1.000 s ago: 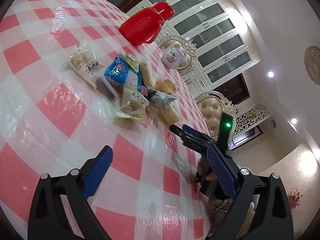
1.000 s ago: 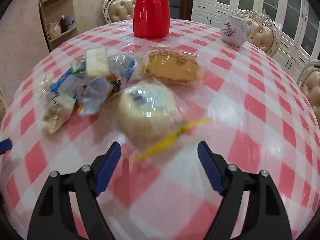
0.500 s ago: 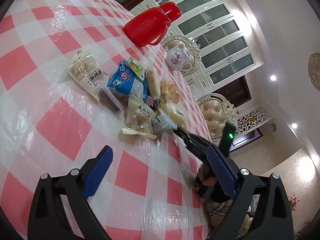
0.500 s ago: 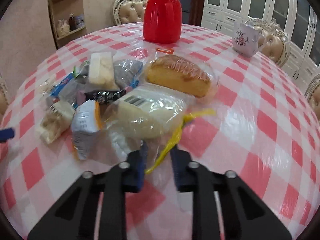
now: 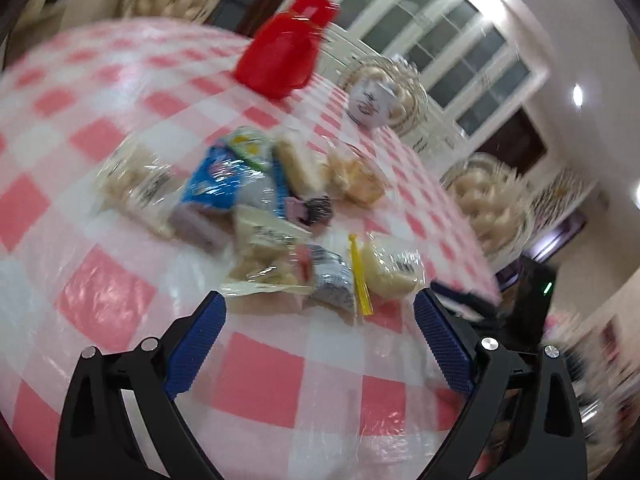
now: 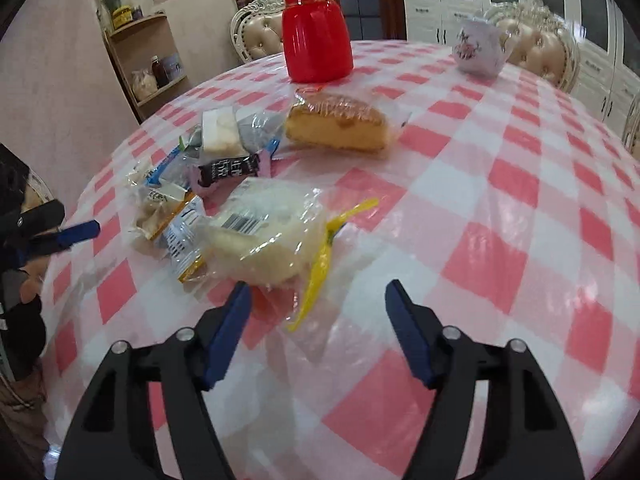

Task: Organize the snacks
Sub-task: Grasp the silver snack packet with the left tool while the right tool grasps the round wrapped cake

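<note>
A heap of wrapped snacks lies on the pink-checked table (image 6: 500,200). It holds a blue packet (image 5: 224,184), a black wrapper (image 6: 226,170), a cake slice (image 6: 336,124) and a bun in a clear bag (image 6: 264,240) with a yellow tie (image 6: 324,256). My right gripper (image 6: 318,304) sits just behind that bag with its jaws opening. The bag's loose tail and tie lie between them, and the pads do not press on it. My left gripper (image 5: 320,316) is open and holds nothing, close before the near side of the heap. It also shows at the right wrist view's left edge, as the left gripper (image 6: 76,232).
A red jug (image 6: 316,28) and a flowered cup (image 6: 478,50) stand at the far side of the table. Padded chairs ring the table, and a wooden shelf (image 6: 148,64) stands by the wall. A person's dark sleeve shows at the far left of the right wrist view.
My right gripper shut at the bun bag's tail half a second ago and now stands open. The bun bag lies closer to the heap. My left gripper swung towards the heap.
</note>
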Motion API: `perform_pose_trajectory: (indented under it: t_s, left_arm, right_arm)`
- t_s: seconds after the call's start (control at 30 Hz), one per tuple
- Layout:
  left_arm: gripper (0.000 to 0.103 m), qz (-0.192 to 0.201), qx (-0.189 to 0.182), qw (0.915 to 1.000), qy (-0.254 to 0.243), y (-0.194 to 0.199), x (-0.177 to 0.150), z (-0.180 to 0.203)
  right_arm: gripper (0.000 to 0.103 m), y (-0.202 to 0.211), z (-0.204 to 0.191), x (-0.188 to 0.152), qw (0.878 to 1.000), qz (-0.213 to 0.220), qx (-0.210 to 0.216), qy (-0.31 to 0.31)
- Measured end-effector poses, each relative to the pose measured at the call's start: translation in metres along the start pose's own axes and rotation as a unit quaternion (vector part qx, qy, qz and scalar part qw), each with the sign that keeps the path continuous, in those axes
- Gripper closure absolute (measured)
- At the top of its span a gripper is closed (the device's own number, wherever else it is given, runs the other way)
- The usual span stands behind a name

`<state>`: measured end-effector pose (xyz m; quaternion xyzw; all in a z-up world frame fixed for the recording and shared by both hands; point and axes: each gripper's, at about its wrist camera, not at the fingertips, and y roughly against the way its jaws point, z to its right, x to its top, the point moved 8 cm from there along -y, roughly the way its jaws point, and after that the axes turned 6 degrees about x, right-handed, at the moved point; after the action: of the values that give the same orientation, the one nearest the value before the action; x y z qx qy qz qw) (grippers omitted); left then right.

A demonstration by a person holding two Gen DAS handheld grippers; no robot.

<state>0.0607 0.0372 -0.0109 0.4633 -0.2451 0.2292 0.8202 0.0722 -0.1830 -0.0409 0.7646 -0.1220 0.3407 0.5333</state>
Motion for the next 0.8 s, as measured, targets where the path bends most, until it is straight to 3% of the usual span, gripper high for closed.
perform_pose_trajectory:
  t_s: [0.17, 0.27, 0.37, 0.43, 0.53, 0.8]
  left_arm:
    - [0.011, 0.0, 0.058, 0.9932, -0.101, -0.016, -0.014, 0.043]
    - [0.011, -0.021, 0.074, 0.9883, -0.131, -0.022, -0.031, 0.053]
    - [0.011, -0.042, 0.078, 0.9884, -0.124, -0.023, -0.045, 0.053]
    - [0.011, -0.052, 0.079, 0.9893, -0.111, -0.025, -0.055, 0.049]
    - [0.011, -0.061, 0.075, 0.9909, -0.093, -0.03, -0.064, 0.048]
    - [0.011, -0.071, 0.089, 0.9916, -0.062, -0.054, -0.061, 0.062]
  right_arm:
    - [0.022, -0.019, -0.027, 0.024, 0.993, -0.018, 0.007, 0.119]
    - [0.017, -0.036, -0.039, 0.039, 0.974, -0.041, 0.025, 0.22]
    - [0.009, -0.051, -0.044, 0.049, 0.955, -0.061, 0.042, 0.289]
    - [0.007, -0.057, -0.045, 0.051, 0.949, -0.07, 0.061, 0.301]
    - [0.004, -0.067, -0.043, 0.053, 0.952, -0.079, 0.086, 0.285]
    - [0.002, -0.078, -0.049, 0.061, 0.943, -0.078, 0.09, 0.311]
